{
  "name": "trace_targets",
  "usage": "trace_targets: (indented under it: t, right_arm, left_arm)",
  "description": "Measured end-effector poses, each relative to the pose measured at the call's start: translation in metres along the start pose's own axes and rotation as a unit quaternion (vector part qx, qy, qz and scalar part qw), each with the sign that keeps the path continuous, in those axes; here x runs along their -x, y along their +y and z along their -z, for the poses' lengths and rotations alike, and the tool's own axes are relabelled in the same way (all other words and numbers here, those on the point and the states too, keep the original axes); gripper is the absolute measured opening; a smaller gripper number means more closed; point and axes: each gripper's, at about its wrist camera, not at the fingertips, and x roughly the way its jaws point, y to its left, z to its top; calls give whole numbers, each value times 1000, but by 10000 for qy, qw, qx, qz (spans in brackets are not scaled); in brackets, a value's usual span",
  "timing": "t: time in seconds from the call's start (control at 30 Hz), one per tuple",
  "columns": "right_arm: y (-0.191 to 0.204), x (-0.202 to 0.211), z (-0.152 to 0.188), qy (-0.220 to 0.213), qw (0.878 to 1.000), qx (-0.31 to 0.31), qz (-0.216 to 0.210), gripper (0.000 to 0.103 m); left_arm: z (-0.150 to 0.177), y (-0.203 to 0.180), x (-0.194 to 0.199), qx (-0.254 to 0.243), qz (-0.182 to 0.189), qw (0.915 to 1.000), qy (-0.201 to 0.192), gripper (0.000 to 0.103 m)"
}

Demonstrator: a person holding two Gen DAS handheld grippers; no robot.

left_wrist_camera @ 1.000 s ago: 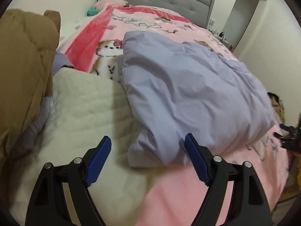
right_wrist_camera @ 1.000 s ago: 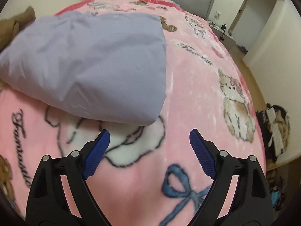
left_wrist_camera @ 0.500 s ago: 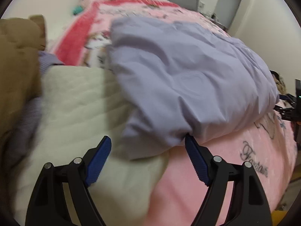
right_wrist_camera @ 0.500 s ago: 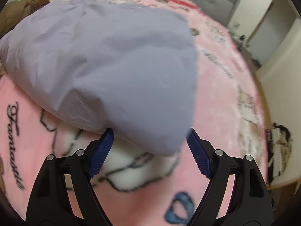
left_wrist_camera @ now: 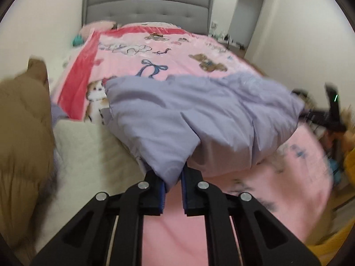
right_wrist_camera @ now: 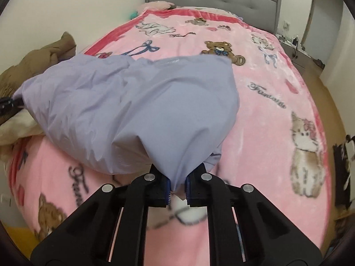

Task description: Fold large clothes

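Observation:
A large puffy lilac garment [left_wrist_camera: 199, 110] lies across the near half of a bed covered by a pink cartoon blanket [left_wrist_camera: 155, 53]. My left gripper [left_wrist_camera: 173, 185] is shut on the garment's near left corner and holds it lifted off the bed. My right gripper [right_wrist_camera: 178, 187] is shut on the garment's near right corner [right_wrist_camera: 175, 168], also lifted. The lilac garment [right_wrist_camera: 137, 102] bulges between the two grips. The left gripper's tip [right_wrist_camera: 8, 105] shows at the far left edge of the right wrist view.
A brown puffy coat [left_wrist_camera: 22, 119] and a cream quilted item [left_wrist_camera: 93, 155] lie at the bed's left side. A grey headboard [left_wrist_camera: 146, 8] stands at the far end. Dark clutter [right_wrist_camera: 342, 168] sits on the floor to the right of the bed.
Both grippers were open in front of the garment's near corners; they moved in, shut on the corners and lifted them.

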Motion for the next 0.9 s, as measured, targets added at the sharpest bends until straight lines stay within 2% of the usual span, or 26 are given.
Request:
trace_targets:
  t: [0.03, 0.1, 0.13, 0.2, 0.3, 0.37, 0.43, 0.47, 0.5, 0.53, 0.57, 0.6, 0.7, 0.73, 0.8, 0.9]
  right_arm:
    - [-3, 5, 4, 149, 9999, 30, 26, 9]
    - [-7, 3, 19, 493, 9986, 171, 40, 9]
    - [-8, -5, 31, 754, 9968, 275, -19, 9]
    - [-4, -22, 51, 1116, 9926, 483, 1, 9]
    - [-2, -51, 70, 1551, 9865, 519, 118, 10]
    - [-4, -60, 77, 1593, 9865, 364, 126, 12]
    - [-5, -61, 79, 1677, 9853, 311, 124, 21]
    - [-7, -56, 78, 1639, 9860, 302, 78, 29]
    - [-7, -46, 77, 1516, 9880, 285, -35, 48]
    - [-7, -36, 75, 1386, 9899, 260, -133, 58]
    - [-8, -22, 73, 1183, 9924, 231, -247, 61]
    - [-9, -11, 71, 1099, 9936, 205, -179, 65]
    - [-21, 11, 60, 886, 9960, -90, 46, 71]
    - [-27, 15, 53, 724, 9969, -314, -31, 76]
    - [-37, 12, 38, 502, 9959, -742, -136, 77]
    - [-47, -12, 18, 470, 9933, -1038, -209, 77]
  left_arm:
    - [3, 6, 1, 135, 64, 9999, 77, 11]
    - [25, 15, -8, 136, -136, 9985, 520, 11]
    - [41, 20, -20, 133, -233, 9958, 870, 11]
    - [62, 25, -39, 265, -205, 9917, 1237, 12]
    - [74, 37, -61, 330, -232, 9876, 1519, 15]
    - [76, 41, -66, 394, -268, 9862, 1588, 17]
    - [70, 31, -58, 122, -501, 9863, 1567, 21]
    - [68, 25, -50, -7, -607, 9867, 1509, 26]
    - [68, 18, -38, -161, -734, 9867, 1444, 34]
    - [66, 14, -29, -288, -852, 9864, 1375, 41]
    - [64, 11, -17, -381, -953, 9858, 1332, 53]
    - [62, 10, -4, -364, -953, 9863, 1297, 63]
    - [50, 20, 13, 144, -799, 9895, 1196, 73]
    - [42, 27, 12, 330, -815, 9906, 1050, 76]
    - [29, 36, -2, 542, -893, 9909, 851, 78]
    - [-2, 60, -46, 751, -965, 9890, 837, 78]
